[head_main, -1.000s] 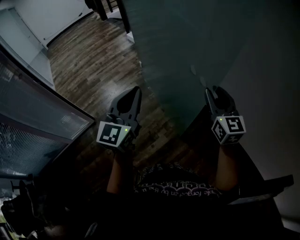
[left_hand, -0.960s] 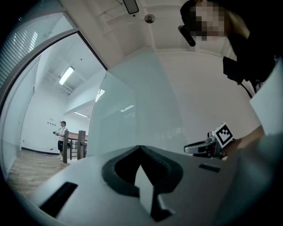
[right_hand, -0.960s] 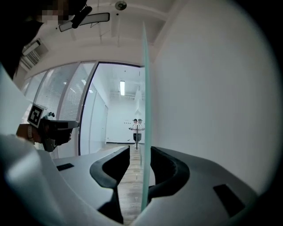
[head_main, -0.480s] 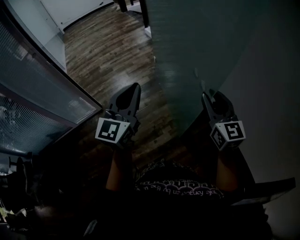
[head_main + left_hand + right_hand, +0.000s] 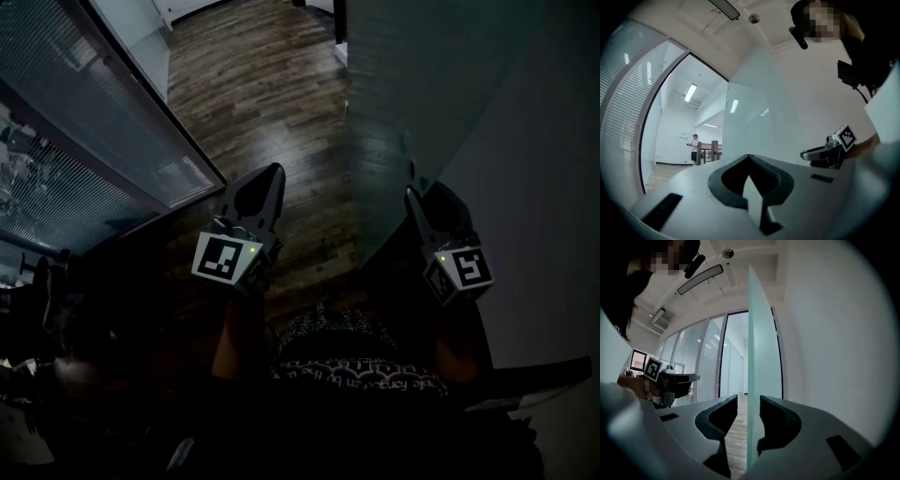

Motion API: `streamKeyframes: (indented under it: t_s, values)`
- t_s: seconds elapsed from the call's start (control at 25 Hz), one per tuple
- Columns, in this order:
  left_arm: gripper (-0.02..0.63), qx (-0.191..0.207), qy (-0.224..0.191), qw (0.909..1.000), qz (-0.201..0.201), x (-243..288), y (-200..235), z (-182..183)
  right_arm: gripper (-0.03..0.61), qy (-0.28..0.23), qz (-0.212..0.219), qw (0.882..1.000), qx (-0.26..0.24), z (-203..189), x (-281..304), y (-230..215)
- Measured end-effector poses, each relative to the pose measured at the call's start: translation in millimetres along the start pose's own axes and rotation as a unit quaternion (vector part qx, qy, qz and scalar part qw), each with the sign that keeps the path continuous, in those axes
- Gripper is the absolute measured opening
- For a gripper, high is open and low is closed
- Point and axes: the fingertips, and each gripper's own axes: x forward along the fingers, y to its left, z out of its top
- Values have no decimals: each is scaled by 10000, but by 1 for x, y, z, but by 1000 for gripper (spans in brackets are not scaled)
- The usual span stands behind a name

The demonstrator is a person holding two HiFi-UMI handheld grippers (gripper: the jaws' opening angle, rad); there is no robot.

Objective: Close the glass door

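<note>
Observation: the glass door [image 5: 765, 357] stands open, swung back near the white wall [image 5: 548, 141] on the person's right, its free edge pointing out over the wood floor [image 5: 262, 84]. The right gripper [image 5: 749, 400] sits astride that free edge, with 1 jaw on each face of the pane. The jaws are parted; a strip of floor shows between the left-hand jaw and the glass, while the other jaw lies against or just beside it, so the pane is bracketed rather than pinched. In my judgement this suits the job, since either jaw can bear on the edge to swing the door without clamping it. The left gripper [image 5: 749, 159] hangs out over the floor, well apart from the door, its jaws clenched tip to tip on nothing; it appears held clear of the swing. The blinded glass partition [image 5: 84, 112] flanks the left side. Closing is not yet done.
</note>
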Motion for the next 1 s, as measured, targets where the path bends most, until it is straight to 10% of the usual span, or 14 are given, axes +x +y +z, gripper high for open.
streamKeyframes:
  t_s: [0.48, 1.0]
  values:
    - [3, 9, 210, 9951, 967, -70, 40, -7, 135, -61, 836, 9965, -5, 3, 33, 56]
    - [2, 74, 137, 9934, 1140, -112, 103, 1, 135, 41, 1196, 9925, -263, 6, 76, 128]
